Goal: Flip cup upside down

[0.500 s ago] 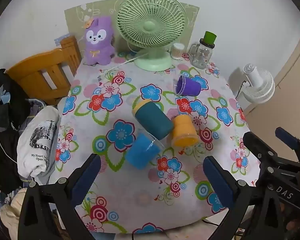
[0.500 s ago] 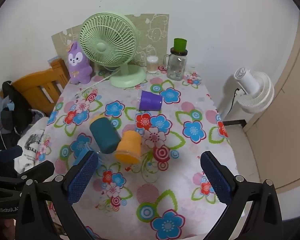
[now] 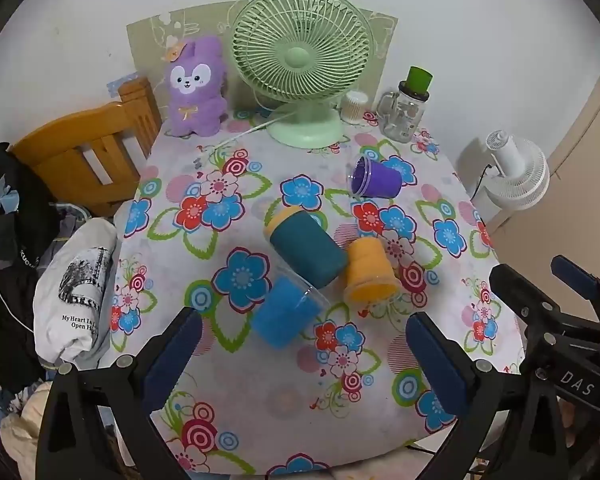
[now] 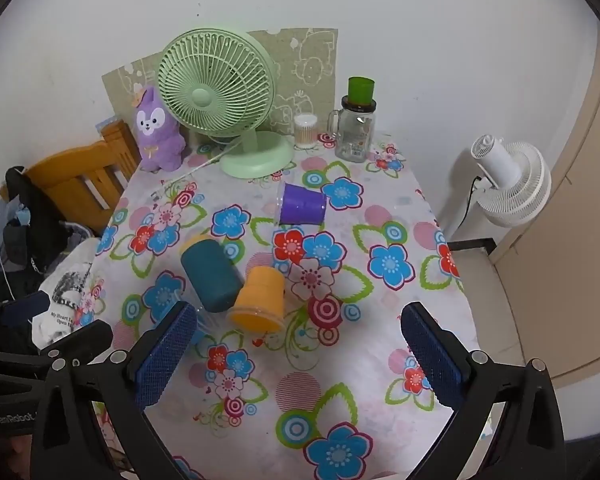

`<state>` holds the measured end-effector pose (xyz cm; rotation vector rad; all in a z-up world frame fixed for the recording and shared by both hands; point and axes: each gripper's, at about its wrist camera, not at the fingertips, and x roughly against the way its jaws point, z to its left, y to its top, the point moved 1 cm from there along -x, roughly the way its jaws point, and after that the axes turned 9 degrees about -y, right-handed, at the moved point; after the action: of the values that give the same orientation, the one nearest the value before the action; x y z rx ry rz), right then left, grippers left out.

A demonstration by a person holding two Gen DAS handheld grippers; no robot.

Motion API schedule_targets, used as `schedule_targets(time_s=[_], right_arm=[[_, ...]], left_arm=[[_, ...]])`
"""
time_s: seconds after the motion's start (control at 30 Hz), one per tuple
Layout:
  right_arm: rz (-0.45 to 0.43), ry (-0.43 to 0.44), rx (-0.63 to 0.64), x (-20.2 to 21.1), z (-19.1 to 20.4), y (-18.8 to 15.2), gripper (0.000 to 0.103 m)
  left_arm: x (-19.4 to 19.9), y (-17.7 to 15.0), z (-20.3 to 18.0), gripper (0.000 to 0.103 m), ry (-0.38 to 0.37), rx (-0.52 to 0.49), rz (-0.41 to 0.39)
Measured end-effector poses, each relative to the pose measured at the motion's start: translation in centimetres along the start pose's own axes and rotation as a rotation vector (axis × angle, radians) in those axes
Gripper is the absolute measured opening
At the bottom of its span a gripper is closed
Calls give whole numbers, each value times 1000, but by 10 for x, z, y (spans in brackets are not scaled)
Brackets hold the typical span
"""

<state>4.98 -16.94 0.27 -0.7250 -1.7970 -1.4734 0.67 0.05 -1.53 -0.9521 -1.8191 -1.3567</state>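
Several cups lie on their sides on the flowered tablecloth (image 3: 204,272): a teal cup (image 3: 306,250) (image 4: 212,274), an orange cup (image 3: 370,278) (image 4: 260,300), a blue cup (image 3: 286,316) and a purple cup (image 3: 376,179) (image 4: 302,205) farther back. In the right wrist view the blue cup is mostly hidden behind my left finger. My left gripper (image 3: 300,360) is open and empty, above the table's near edge, just short of the blue cup. My right gripper (image 4: 300,354) is open and empty, near the orange cup. Its body also shows in the left wrist view (image 3: 556,320).
A green desk fan (image 3: 302,68), a purple plush toy (image 3: 196,88), a glass jar with a green lid (image 3: 406,114) and a small white container (image 3: 354,106) stand at the table's back. A wooden chair (image 3: 80,152) with clothes is left; a white floor fan (image 3: 516,172) right.
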Motion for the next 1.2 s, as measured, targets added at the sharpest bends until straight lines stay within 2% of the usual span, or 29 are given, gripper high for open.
schedule_targets(time_s=[1.2], right_arm=[[5, -7, -19, 3, -6, -1, 103]], left_arm=[[1, 6, -3, 103, 16, -39, 8]])
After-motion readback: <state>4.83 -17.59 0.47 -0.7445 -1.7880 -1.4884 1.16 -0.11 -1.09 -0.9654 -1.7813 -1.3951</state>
